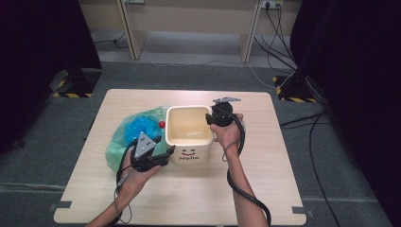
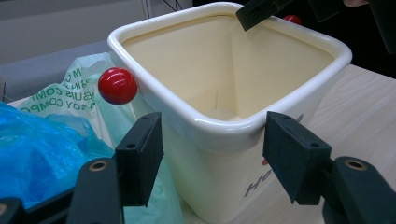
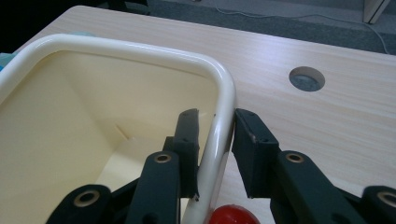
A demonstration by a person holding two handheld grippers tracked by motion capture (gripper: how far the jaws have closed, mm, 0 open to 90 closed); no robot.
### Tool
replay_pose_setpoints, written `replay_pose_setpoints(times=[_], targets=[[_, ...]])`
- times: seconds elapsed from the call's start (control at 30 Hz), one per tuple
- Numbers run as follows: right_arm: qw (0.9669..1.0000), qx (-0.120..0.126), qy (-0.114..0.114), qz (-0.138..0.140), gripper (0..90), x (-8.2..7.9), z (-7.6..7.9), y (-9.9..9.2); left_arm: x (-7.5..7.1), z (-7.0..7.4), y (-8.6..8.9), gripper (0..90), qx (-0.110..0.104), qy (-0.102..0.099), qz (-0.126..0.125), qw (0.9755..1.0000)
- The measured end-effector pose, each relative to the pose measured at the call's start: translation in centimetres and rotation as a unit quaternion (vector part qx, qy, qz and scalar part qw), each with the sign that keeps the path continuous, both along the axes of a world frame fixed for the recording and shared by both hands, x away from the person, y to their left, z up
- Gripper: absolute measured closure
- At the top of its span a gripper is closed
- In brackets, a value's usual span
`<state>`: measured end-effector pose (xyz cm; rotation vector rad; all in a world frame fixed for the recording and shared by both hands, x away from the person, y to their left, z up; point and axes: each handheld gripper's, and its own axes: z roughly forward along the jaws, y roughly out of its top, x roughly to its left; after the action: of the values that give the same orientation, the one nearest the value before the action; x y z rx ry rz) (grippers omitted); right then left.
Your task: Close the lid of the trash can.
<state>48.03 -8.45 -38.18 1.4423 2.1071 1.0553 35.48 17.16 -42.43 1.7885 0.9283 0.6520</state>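
A cream square bin [image 1: 189, 153] with a smiley and "Hello" on its front stands mid-table, empty inside [image 2: 219, 70]. A red knob [image 1: 161, 124] sticks out of its left side [image 2: 117, 85], and another [image 3: 232, 214] sits on the right side under my right gripper. My left gripper [image 1: 169, 153] is at the bin's front-left corner. Its jaws [image 2: 212, 123] stand open on either side of that corner, close to the walls. My right gripper [image 1: 211, 119] straddles the bin's right rim [image 3: 219, 135], one jaw inside, one outside, open with slim gaps.
A green plastic bag [image 1: 120, 144] with a blue bag [image 1: 139, 125] on it lies against the bin's left side. The wooden table [image 1: 189, 198] has a round cable hole [image 3: 306, 78] beyond the bin. Cables trail over the floor at the back right.
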Motion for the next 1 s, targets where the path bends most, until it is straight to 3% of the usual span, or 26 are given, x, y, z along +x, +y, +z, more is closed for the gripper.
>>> replay_pose_setpoints(times=[0.6,0.8,1.0], targets=[[0.9992,0.039,0.0,-0.001,54.1,-0.9,0.6,-1.8,0.2,-0.2,0.4,36.3,0.005,0.003,0.013,0.9999],[0.9989,0.041,-0.023,-0.008,48.5,-2.0,1.4,-2.8,0.3,-0.3,0.6,36.1,0.007,0.003,0.021,0.9998],[0.9976,0.059,-0.029,-0.02,43.9,-2.8,1.5,-4.9,0.3,-0.4,0.9,35.5,0.002,0.007,0.029,0.9996]])
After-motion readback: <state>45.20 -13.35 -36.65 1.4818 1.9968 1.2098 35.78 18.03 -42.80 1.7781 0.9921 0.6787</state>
